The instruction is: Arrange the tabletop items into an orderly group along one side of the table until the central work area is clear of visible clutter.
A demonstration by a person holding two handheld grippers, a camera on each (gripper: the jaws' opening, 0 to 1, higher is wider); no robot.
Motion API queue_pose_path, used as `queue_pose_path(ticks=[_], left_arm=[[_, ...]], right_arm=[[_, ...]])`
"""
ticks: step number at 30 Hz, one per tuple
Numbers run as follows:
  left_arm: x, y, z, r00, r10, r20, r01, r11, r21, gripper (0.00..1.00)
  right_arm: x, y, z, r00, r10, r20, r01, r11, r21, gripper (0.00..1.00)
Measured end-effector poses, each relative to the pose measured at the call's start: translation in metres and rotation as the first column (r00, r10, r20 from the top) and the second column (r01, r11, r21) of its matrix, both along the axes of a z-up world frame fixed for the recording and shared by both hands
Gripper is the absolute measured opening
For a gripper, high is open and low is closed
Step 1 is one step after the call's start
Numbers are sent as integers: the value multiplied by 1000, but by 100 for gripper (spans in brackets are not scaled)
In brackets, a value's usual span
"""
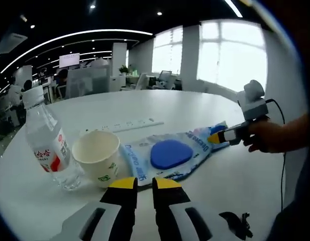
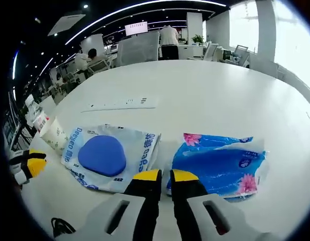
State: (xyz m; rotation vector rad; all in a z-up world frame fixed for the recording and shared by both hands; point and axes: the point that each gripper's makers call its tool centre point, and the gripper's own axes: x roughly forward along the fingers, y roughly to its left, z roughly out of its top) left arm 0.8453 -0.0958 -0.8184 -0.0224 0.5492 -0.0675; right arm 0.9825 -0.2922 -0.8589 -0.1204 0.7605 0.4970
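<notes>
On the round white table (image 1: 195, 108) stand a clear water bottle (image 1: 44, 143) and a paper cup (image 1: 97, 156), with a flat wipes pack (image 1: 167, 154) with a blue lid beside them. My left gripper (image 1: 143, 183) hangs just before the cup and the pack, its jaws close together with nothing between them. A blue tissue pack (image 2: 220, 165) lies to the right of the wipes pack (image 2: 107, 156). My right gripper (image 2: 166, 175) is at the tissue pack's near left corner, jaws close together and empty. It also enters the left gripper view (image 1: 218, 136), held by a hand (image 1: 270, 135).
A white power strip (image 2: 119, 104) lies further back on the table. The cup (image 2: 54, 134) and the left gripper (image 2: 29, 163) sit at the left edge. A small black object (image 1: 237, 226) lies near the table's front edge. Office desks and people stand beyond.
</notes>
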Motion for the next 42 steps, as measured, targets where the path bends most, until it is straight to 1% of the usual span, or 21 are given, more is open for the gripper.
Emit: queue_pose_path(ticks=[1,6,9,10,17,19,21,22,25,27,28,30,32,33,35,37,38,39,42], left_arm=[[-1,1,1,1000,7,7,-7,1000,-3,9],[-4,3,1,1000,10,4,-10,1000,-5,9],[-4,3,2,1000,12,9,-12,1000,-1,9],[-4,3,3,1000,12,17,-12,1000,-2,9],[-9,5,6,1000,19,19,-19,1000,-4,11],[-11,6,9,999,24,22,-24,1000,-10,12],[-13,8,9,999,28,24,-28,1000,-12,14],[-15,8,11,999,30,26,-30,999,-14,14],[-20,6,15,999,28,25,-28,999,-23,17],[-26,3,17,1000,24,20,-23,999,-26,19],[-29,2,18,1000,22,18,-21,999,-25,19],[-34,-1,18,1000,12,13,-12,1000,-23,19],[-42,-9,20,1000,-5,1,5,1000,-10,20],[-45,-11,20,1000,-10,-1,10,1000,-10,21],[-49,-7,17,1000,-21,-11,21,1000,-12,23],[-55,-16,17,999,-31,-17,31,999,-14,25],[-59,-21,16,999,-42,-20,41,999,-32,26],[-65,-24,13,998,-49,-33,47,998,-49,26],[-76,-34,7,996,-77,-52,76,997,-34,27]], right_arm=[[0,0,0,1000,5,1,-5,1000,3,3],[-4,-2,2,999,52,9,-52,999,0,0],[-5,-4,3,998,63,9,-63,998,8,0],[-6,-5,2,998,70,9,-70,998,0,0],[-6,-6,4,997,80,8,-80,997,4,0],[-8,-5,7,996,86,11,-86,996,17,3],[-11,-4,10,996,90,14,-91,996,21,6],[-11,-2,10,995,96,26,-97,995,29,8],[-17,-2,17,993,106,43,-107,994,35,13],[-24,0,23,992,113,56,-116,992,46,16],[-30,2,28,989,126,73,-130,990,50,16],[-39,4,36,985,147,93,-152,987,45,17],[-56,8,42,979,178,95,-183,982,46,19],[-61,8,40,978,186,97,-191,981,41,19],[-71,10,39,974,205,93,-209,977,43,22],[-92,11,38,969,231,89,-235,971,38,22],[-99,12,36,964,251,90,-255,967,29,22],[-112,16,34,957,278,79,-281,959,31,23],[-130,22,28,947,317,58,-319,947,40,25]])
